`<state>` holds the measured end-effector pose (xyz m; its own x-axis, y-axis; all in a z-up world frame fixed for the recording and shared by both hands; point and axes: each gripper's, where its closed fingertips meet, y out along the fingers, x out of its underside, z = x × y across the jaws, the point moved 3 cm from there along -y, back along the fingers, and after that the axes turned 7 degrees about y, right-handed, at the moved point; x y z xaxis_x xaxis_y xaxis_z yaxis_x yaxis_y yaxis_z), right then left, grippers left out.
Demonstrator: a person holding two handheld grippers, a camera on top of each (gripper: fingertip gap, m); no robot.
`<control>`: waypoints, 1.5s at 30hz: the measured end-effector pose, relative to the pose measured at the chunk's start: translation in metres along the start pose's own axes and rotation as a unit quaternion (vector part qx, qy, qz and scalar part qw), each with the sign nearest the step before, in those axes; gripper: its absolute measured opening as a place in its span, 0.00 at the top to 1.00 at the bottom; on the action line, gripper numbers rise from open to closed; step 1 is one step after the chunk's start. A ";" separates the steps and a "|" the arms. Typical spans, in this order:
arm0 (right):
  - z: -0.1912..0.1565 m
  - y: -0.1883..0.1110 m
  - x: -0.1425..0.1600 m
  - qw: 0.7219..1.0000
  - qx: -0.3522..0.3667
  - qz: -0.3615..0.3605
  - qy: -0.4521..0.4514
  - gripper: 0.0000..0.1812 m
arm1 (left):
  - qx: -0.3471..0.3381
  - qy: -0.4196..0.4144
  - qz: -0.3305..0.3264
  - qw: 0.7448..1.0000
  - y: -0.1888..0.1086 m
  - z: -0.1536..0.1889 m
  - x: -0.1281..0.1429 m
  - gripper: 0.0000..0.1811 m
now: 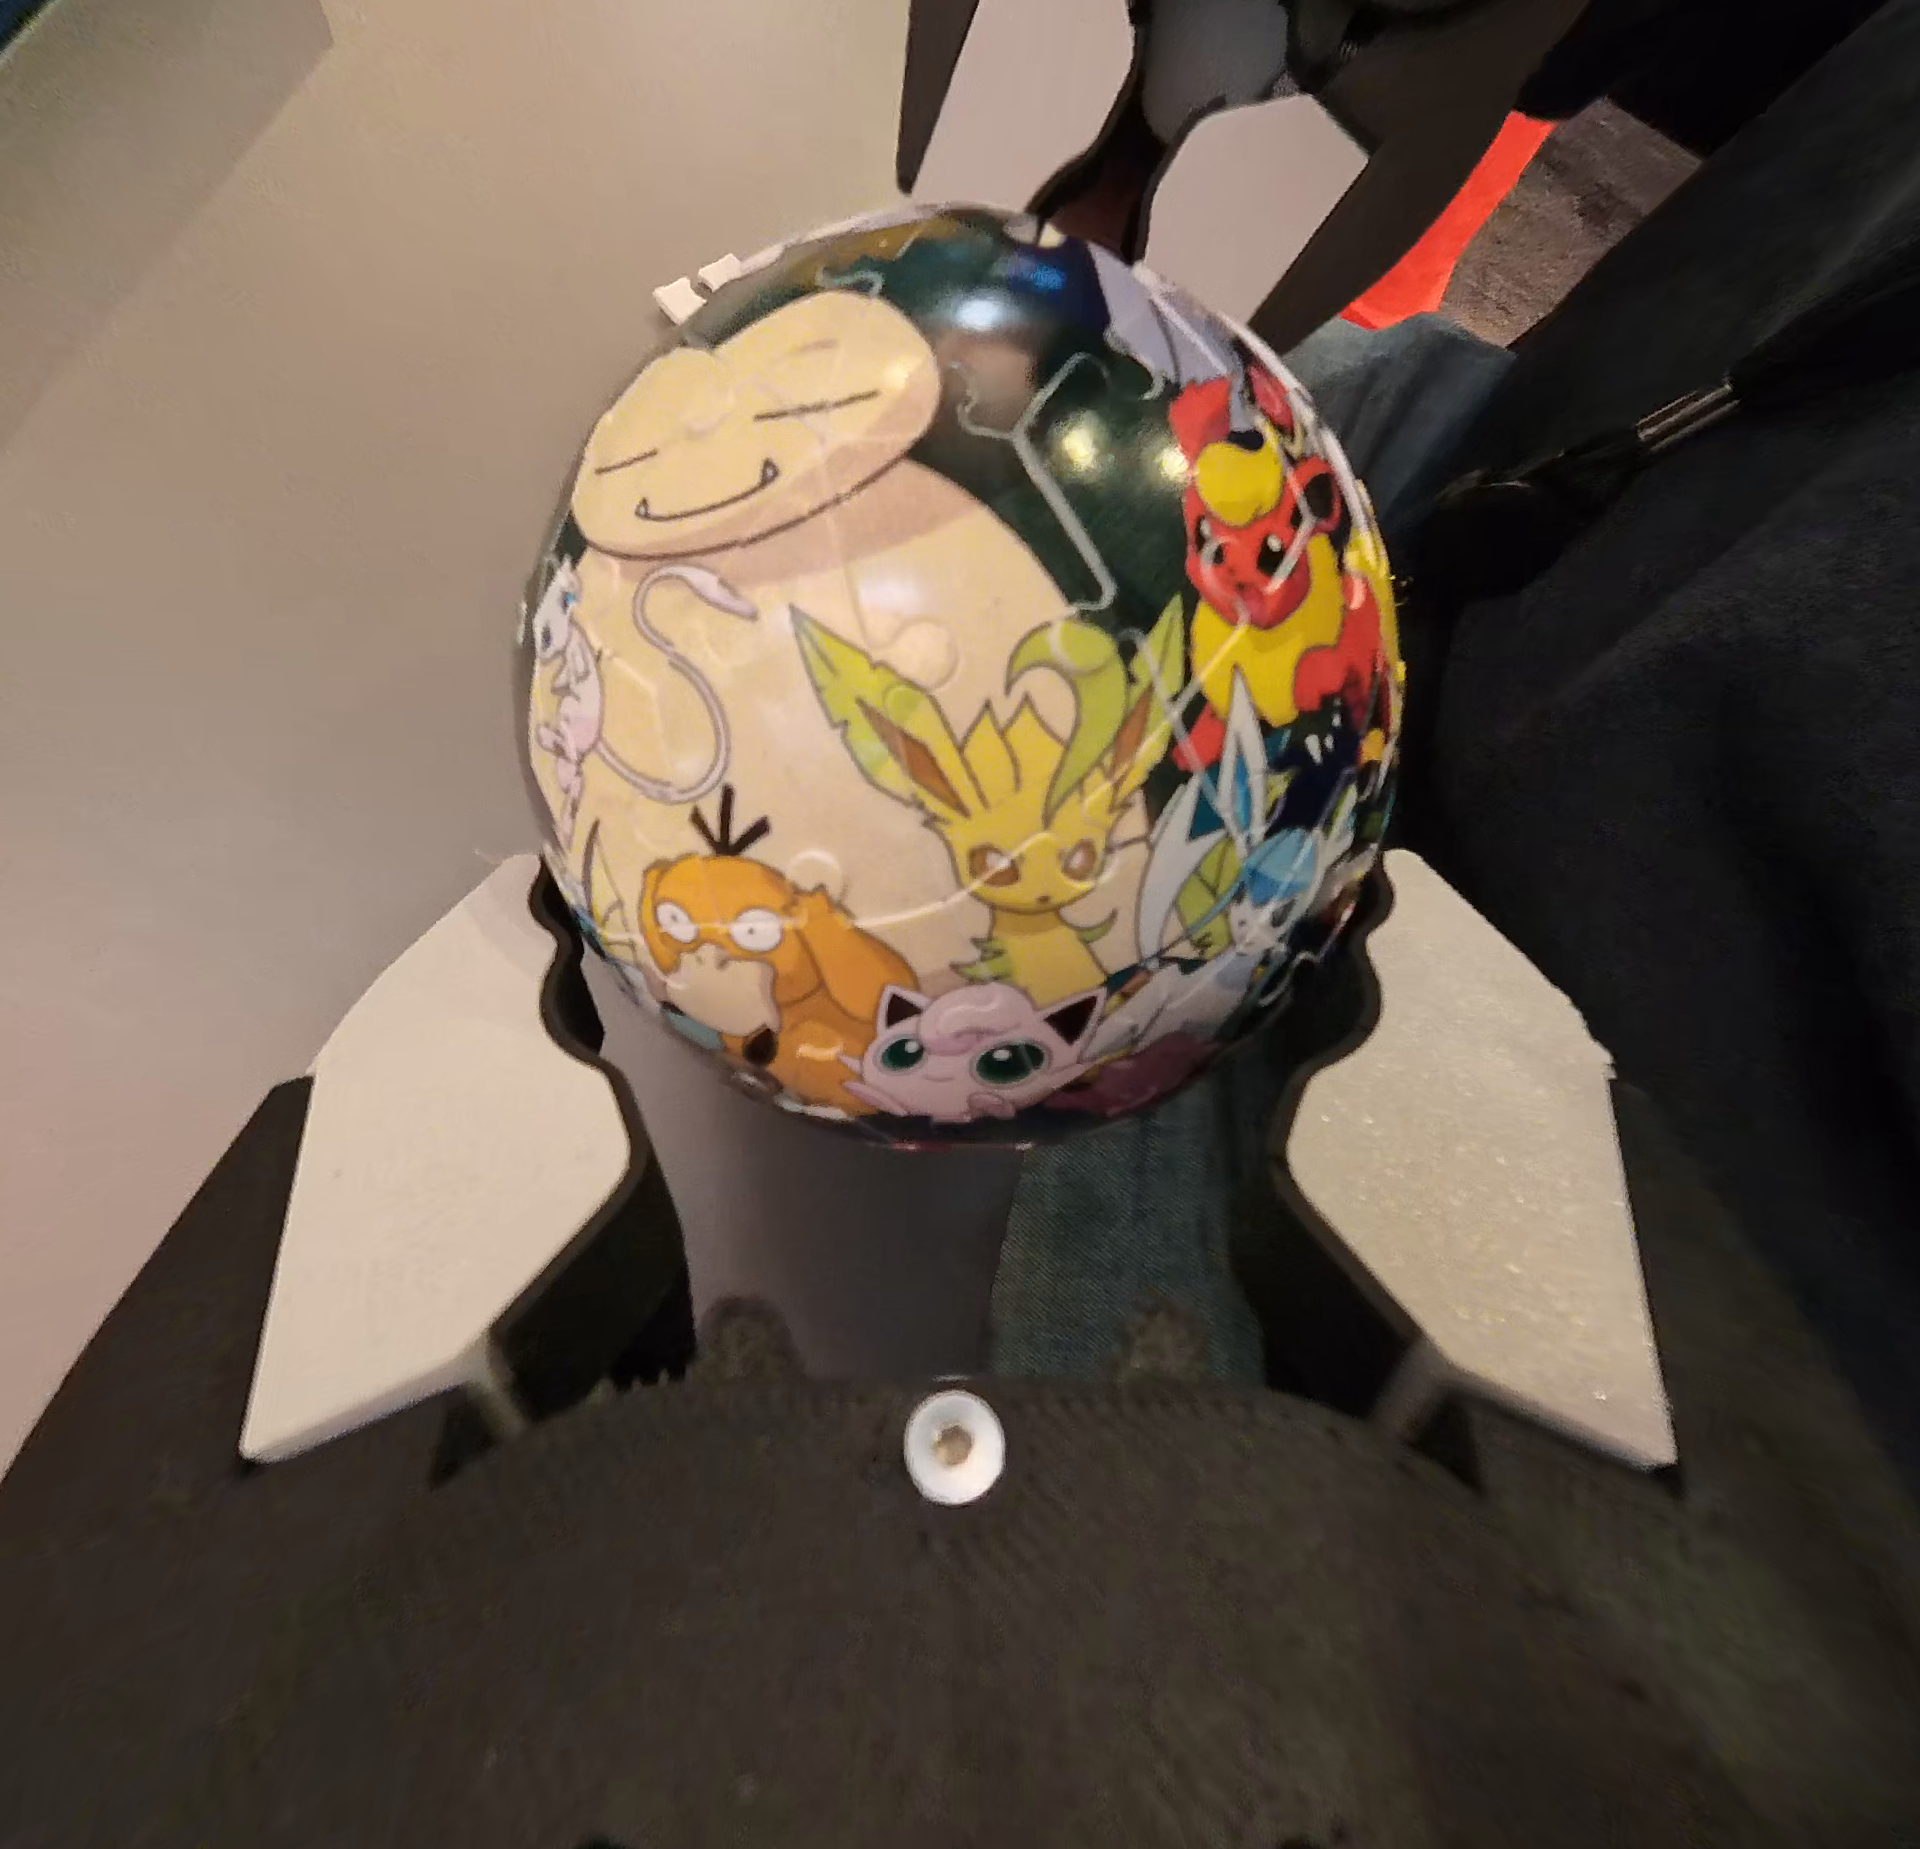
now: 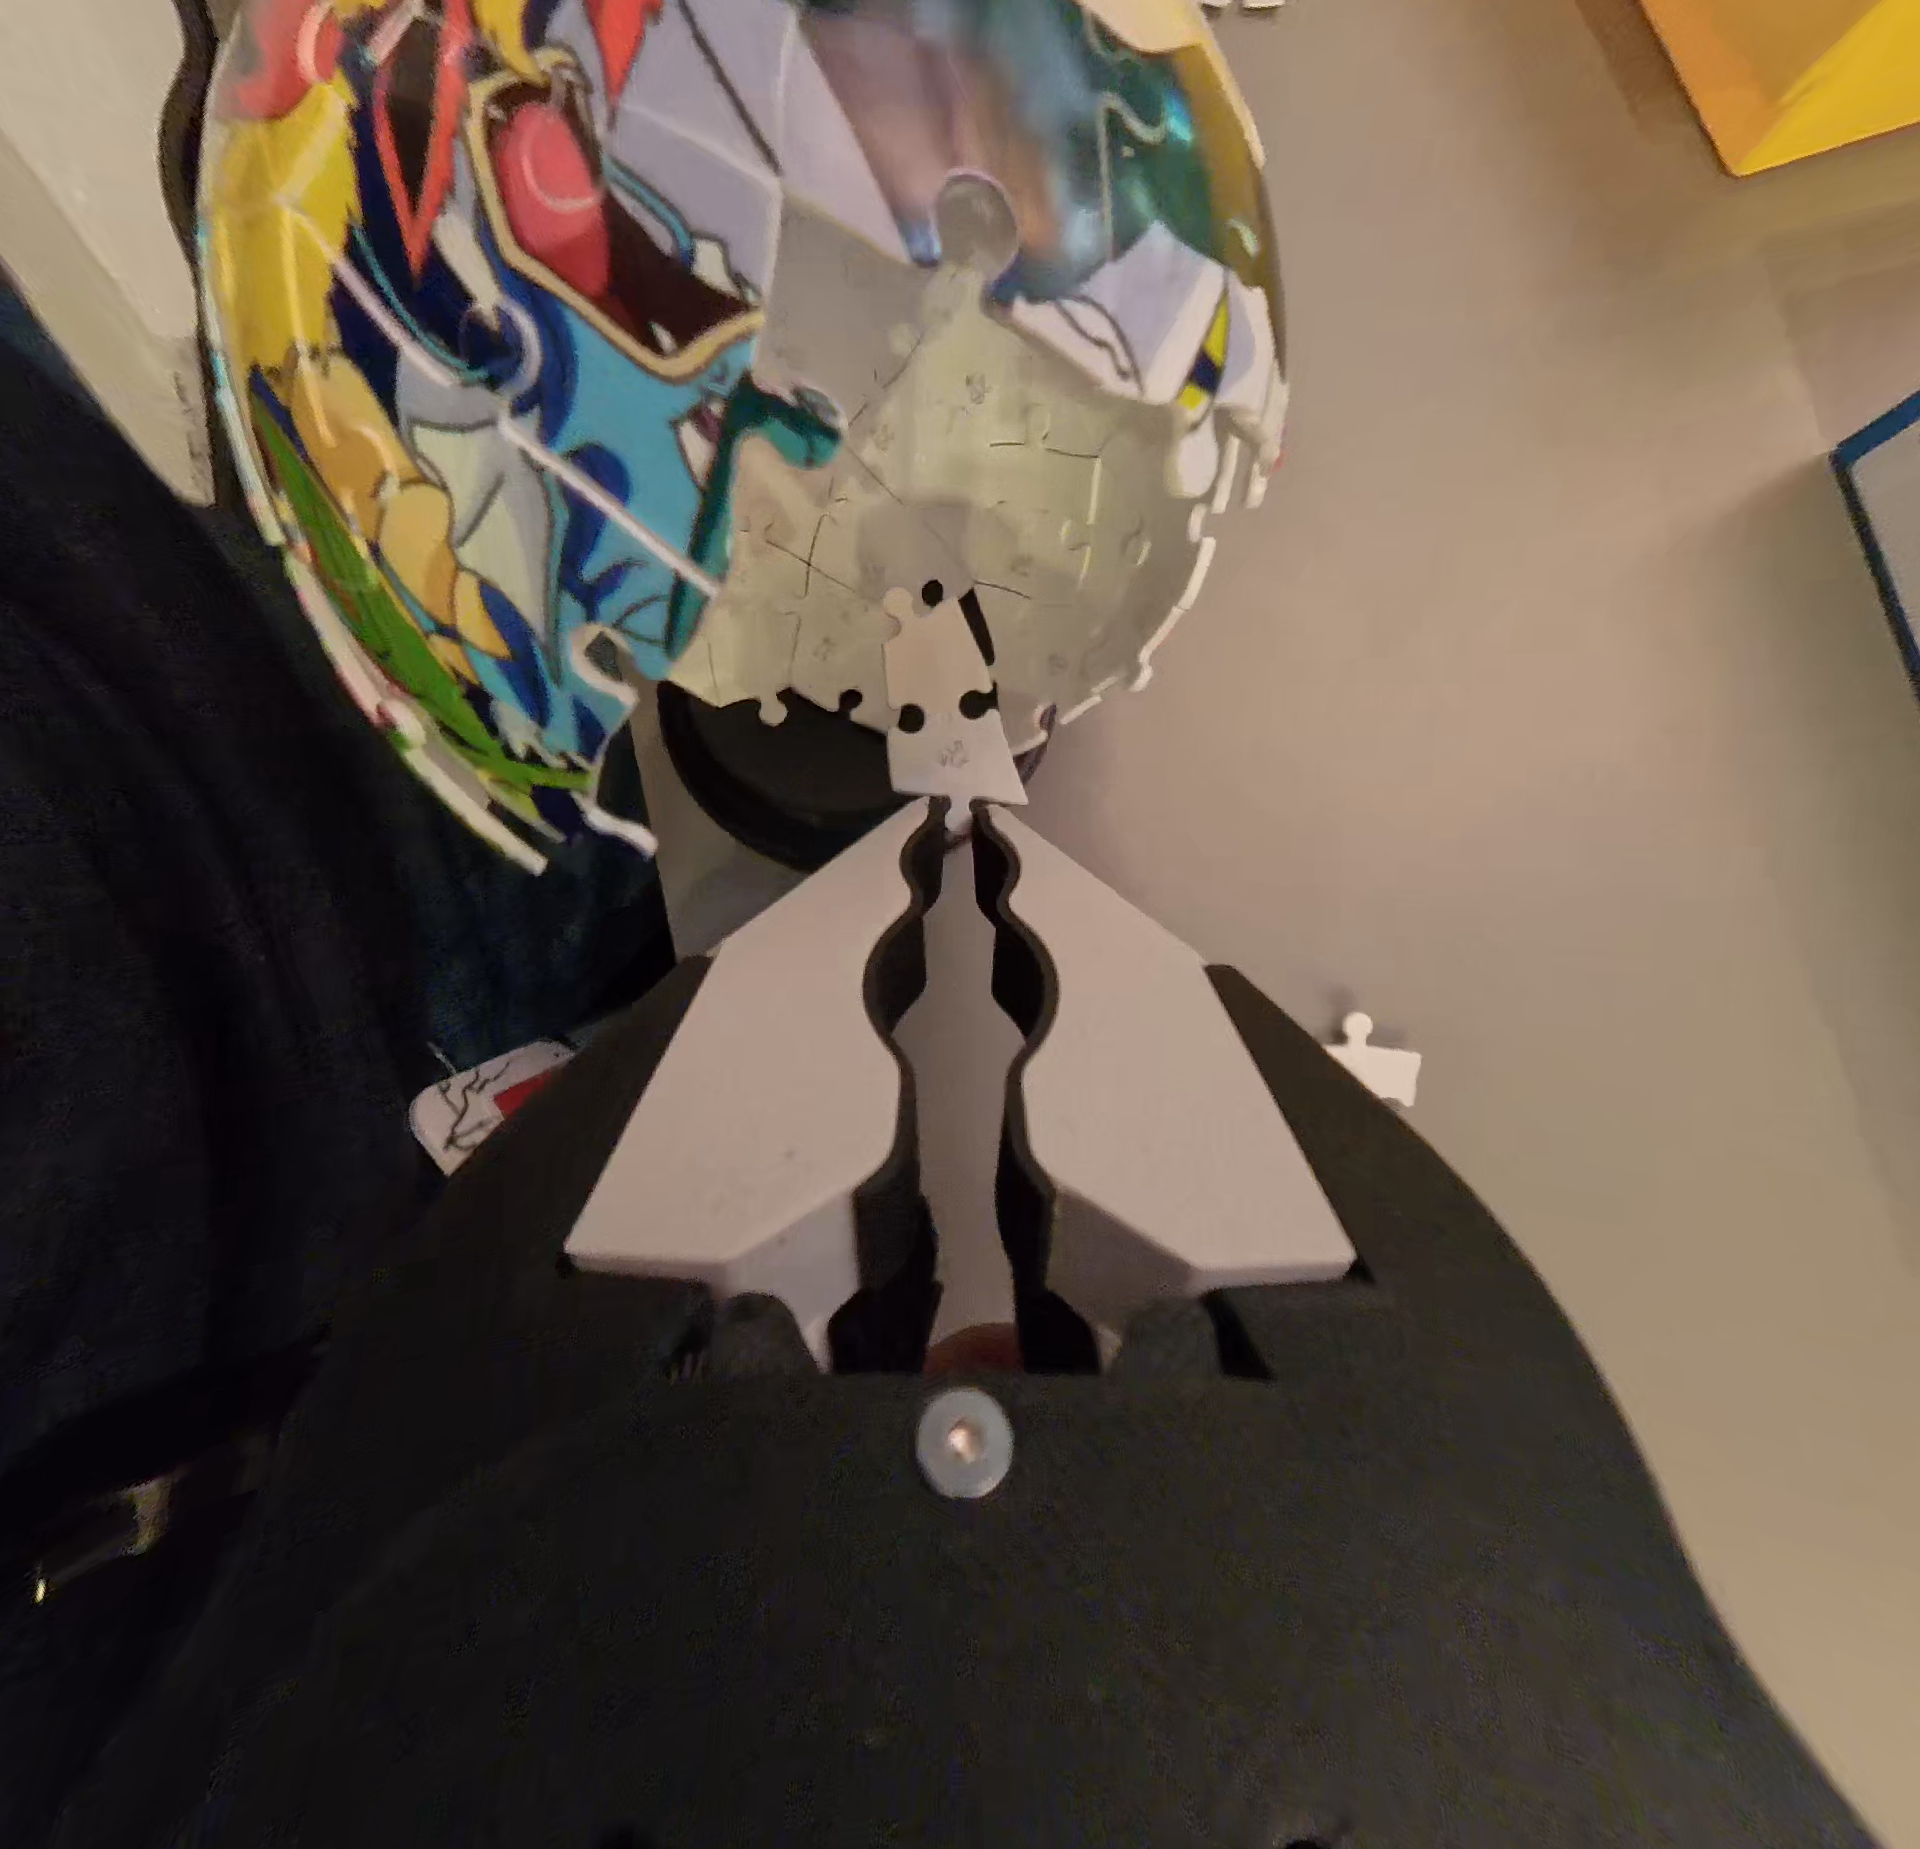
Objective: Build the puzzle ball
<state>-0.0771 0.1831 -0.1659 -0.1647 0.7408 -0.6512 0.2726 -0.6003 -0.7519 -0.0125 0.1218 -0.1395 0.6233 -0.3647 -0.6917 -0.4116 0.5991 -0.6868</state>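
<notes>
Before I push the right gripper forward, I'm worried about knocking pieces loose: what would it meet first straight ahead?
The right gripper pinches a puzzle piece whose far end already overlaps the open rim of the puzzle ball. Going straight on likely presses it into the ball's white inner surface; depth is unclear.

Warm, dim indoor light fills both views. The glossy ball (image 1: pixel 961 677) carries small bright glare spots on its dark upper part in the left wrist view. In the right wrist view its upper part is smeared with blur. Wide-angle bending stretches the edges, and the dark corners hold little detail.
</notes>
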 end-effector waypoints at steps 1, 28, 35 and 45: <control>0.000 0.001 0.000 1.000 0.007 0.003 0.006 0.98 | 0.001 -0.001 0.000 1.000 0.000 0.000 0.000 0.25; -0.023 0.022 -0.005 0.990 -0.116 0.031 0.069 1.00 | 0.007 -0.003 0.005 1.000 0.000 0.001 0.001 0.25; -0.023 0.032 -0.006 0.992 -0.104 0.023 0.062 1.00 | 0.008 -0.003 0.005 1.000 0.001 0.001 0.001 0.25; -0.013 0.026 -0.005 0.995 -0.066 0.021 0.077 1.00 | 0.009 -0.002 0.006 1.000 0.001 0.000 0.001 0.25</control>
<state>-0.0570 0.1675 -0.1813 -0.0057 0.7602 -0.6497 0.4007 -0.5935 -0.6980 -0.0125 0.1227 -0.1408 0.6217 -0.3543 -0.6986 -0.4070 0.6158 -0.6746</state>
